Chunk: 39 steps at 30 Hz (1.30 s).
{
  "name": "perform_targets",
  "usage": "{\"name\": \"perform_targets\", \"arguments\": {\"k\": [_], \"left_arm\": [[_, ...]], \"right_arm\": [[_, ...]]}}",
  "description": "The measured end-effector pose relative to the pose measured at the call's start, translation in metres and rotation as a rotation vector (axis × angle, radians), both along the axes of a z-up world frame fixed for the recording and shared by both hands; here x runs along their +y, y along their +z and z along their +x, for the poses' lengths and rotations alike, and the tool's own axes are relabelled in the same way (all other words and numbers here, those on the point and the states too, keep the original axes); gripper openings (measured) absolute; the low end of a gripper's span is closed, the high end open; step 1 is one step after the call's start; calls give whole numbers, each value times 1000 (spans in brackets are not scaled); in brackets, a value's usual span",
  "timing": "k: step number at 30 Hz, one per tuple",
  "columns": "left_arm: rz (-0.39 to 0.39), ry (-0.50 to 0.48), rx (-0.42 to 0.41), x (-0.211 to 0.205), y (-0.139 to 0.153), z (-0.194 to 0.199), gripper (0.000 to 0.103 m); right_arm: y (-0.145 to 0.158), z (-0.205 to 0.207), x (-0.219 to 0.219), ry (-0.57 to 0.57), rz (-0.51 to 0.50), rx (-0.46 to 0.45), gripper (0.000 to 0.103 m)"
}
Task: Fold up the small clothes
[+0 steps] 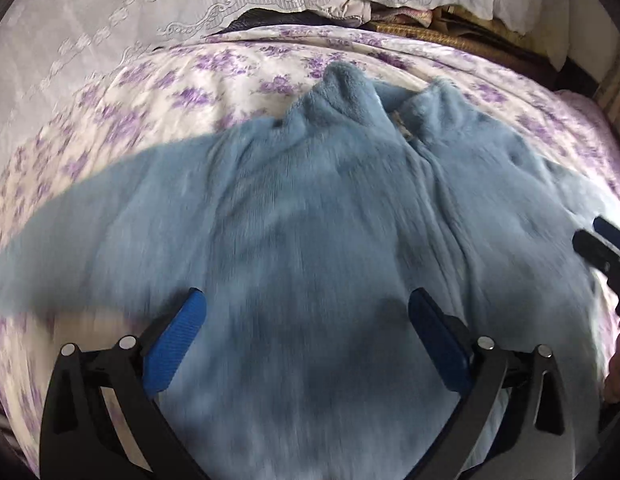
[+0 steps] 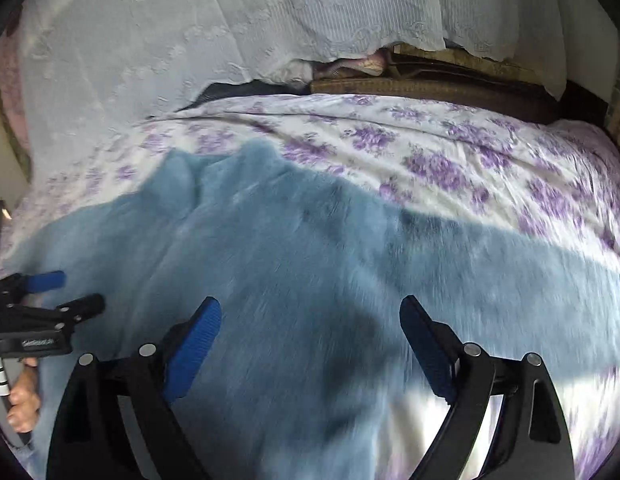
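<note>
Fleece top [image 1: 310, 208], blue, lies spread flat on floral bed cover [image 1: 158, 92], sleeves out sideways, nothing folded yet. Left claw [image 1: 308, 344] and right claw [image 2: 310, 348] both gape wide, empty, above hem. Next, likely: pinch sleeve, fold inward.

Both views are daylit and fairly bright, with motion blur smearing the blue fleece [image 1: 310, 220] and the floral bedspread [image 2: 470, 152] near the lower edges. Soft dark shadows lie on the fleece between the jaws. A sunlit patch glares white below the fleece in the right view. Fisheye bending curves the bed; corners vignette black.
</note>
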<state>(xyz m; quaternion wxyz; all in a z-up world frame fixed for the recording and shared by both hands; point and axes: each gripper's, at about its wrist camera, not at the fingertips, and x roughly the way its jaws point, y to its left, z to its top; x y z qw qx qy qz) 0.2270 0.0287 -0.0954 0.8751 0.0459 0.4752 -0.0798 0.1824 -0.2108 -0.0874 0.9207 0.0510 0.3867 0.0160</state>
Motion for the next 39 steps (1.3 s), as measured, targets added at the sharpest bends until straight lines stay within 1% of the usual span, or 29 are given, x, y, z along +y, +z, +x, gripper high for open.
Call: {"name": "perform_targets", "arguments": {"k": [2,3,4,5,6,7,8,10,12,13,15,17,19,21,22,27,29,32,34,37,39], "left_arm": [[-10,-10,19,1,-4,-21,99],[-2,-18,20,0,-5,-30,99],[23,-27,14,-2,-7,-40,99],[42,-29,9,-4,-9,-46,99],[62,-31,4,-6,-11,-51,99],[74,-30,2,-7,-13,-53,99],[73,-23,3,-6,-14,-56,99],[45,5,4,0,-9,-61,99],[-11,19,-35,11,3,-74,99],[-18,27,-57,13,7,-78,99],[-3,56,-120,19,16,-88,99],[26,73,-147,19,18,-89,99],[65,71,-121,16,10,-84,99],[105,65,-48,11,-4,-74,99],[111,60,-20,10,-10,-70,99],[89,61,-10,14,-10,-69,99],[58,74,-31,20,-3,-72,99],[9,113,-78,29,13,-73,99],[-4,131,-68,27,25,-67,99],[-44,94,-46,2,48,-55,99],[-39,64,-46,-20,59,-49,99]], "right_arm": [[-3,-17,4,15,-17,11,91],[-7,-22,8,35,-33,23,91],[-14,-27,15,65,-49,51,92],[-23,-29,20,88,-64,88,92],[-27,-25,23,91,-84,105,95],[-28,-24,23,87,-90,115,95],[-27,-23,19,82,-66,112,95],[-20,-30,6,39,-23,74,95],[-9,-40,-10,3,16,28,95],[-3,-44,-23,-27,42,4,95],[1,-49,-54,-111,99,-18,95],[0,-49,-81,-187,151,-18,95],[-2,-49,-111,-266,205,-24,95],[-3,-53,-132,-316,259,-36,95],[-3,-56,-143,-345,291,-41,95],[-7,-71,-198,-501,395,-74,95],[-10,-76,-225,-568,414,-86,95],[-8,-96,-258,-659,479,-113,94],[-7,-105,-270,-697,511,-134,94],[-8,-106,-273,-728,515,-130,91],[-9,-103,-271,-742,482,-120,91]]}}
